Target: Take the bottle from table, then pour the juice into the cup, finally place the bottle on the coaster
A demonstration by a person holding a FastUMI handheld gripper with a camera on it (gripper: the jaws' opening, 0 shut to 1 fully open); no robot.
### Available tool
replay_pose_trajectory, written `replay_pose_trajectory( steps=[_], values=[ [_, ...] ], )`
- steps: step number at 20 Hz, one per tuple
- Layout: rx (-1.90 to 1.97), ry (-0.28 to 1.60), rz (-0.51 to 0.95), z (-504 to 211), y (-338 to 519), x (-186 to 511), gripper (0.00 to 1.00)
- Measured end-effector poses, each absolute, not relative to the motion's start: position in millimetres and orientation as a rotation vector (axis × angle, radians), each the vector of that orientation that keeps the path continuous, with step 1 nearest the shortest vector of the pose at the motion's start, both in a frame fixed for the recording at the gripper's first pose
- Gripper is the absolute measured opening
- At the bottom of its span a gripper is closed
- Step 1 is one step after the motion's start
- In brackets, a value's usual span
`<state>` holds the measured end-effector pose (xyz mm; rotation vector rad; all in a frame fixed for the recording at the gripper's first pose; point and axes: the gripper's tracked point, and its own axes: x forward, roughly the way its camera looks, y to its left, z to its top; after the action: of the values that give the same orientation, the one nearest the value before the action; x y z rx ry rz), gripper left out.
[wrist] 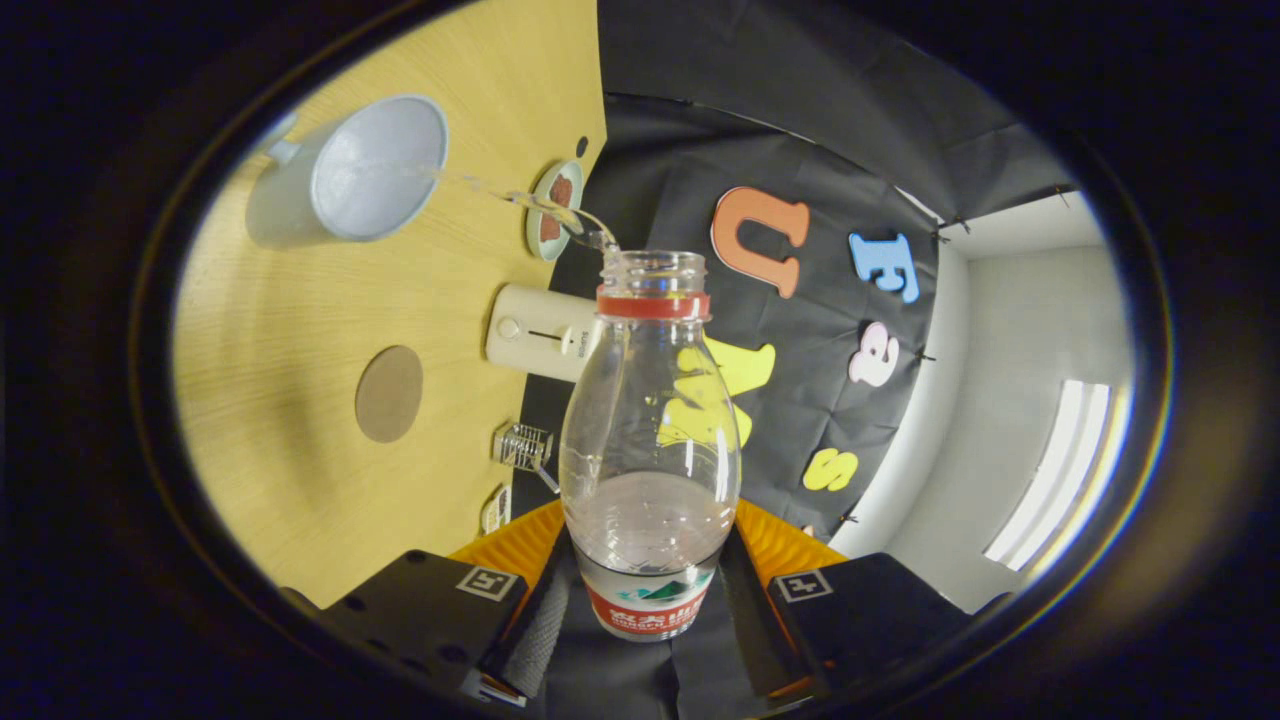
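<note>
The bottle (648, 440) base is hidden between the jaws; the cup (350, 175) handle is cut off; small counter-edge items are indistinct.

1. The bottle (650, 440) is clear, glossy plastic with a smooth printed label band; both fingers of the gripper (645, 610) press on it.
2. The table (290, 330) has a matt, light wood-grain surface.
3. The cup (350, 175) looks smooth and faintly shiny.
4. The coaster (389, 393) is matt, like cork or card.
</note>
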<state>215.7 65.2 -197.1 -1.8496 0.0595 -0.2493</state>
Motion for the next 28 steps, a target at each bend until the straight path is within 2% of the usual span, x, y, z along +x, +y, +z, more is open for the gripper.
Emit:
replay_pose_trajectory(
  steps=[28],
  values=[
    [-1.964,-0.011,-0.293,-176.7,80.0,209.8,0.79]
  ],
)
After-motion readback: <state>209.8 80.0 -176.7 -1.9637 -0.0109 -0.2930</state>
